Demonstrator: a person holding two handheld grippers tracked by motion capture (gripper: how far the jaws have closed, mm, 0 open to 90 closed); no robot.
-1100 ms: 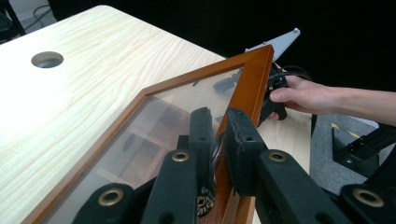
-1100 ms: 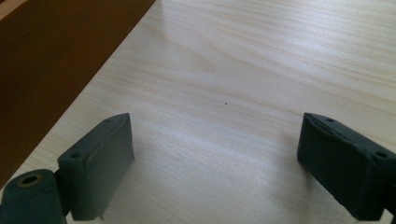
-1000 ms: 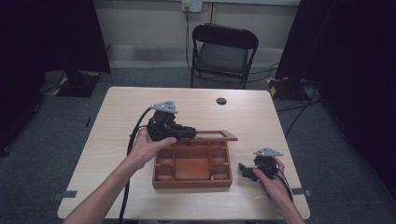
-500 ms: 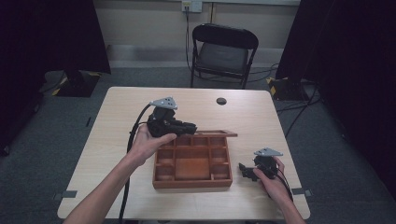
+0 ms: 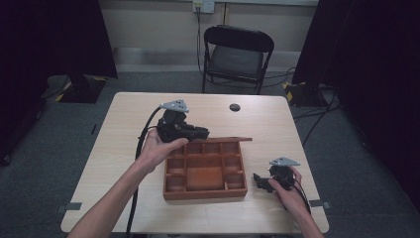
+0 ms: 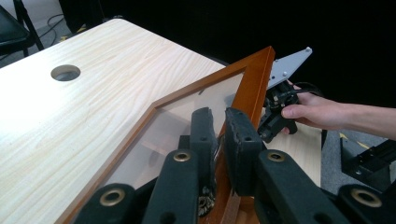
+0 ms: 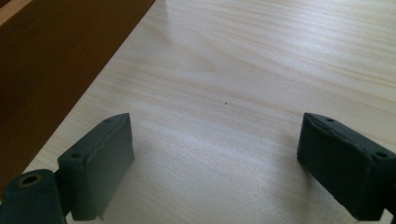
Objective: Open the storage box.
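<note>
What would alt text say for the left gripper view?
The left gripper has its black jaws shut on the wooden frame of a glass-paned box lid, held open above a pale wooden table. Beyond, a hand holds the other gripper.

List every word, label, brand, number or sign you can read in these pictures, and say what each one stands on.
None can be read: no text shows on the wooden box, its glass lid, the table, the chair, the left gripper or the right gripper.

A black folding chair point(image 5: 237, 54) stands beyond the wooden table point(image 5: 124, 134).
</note>
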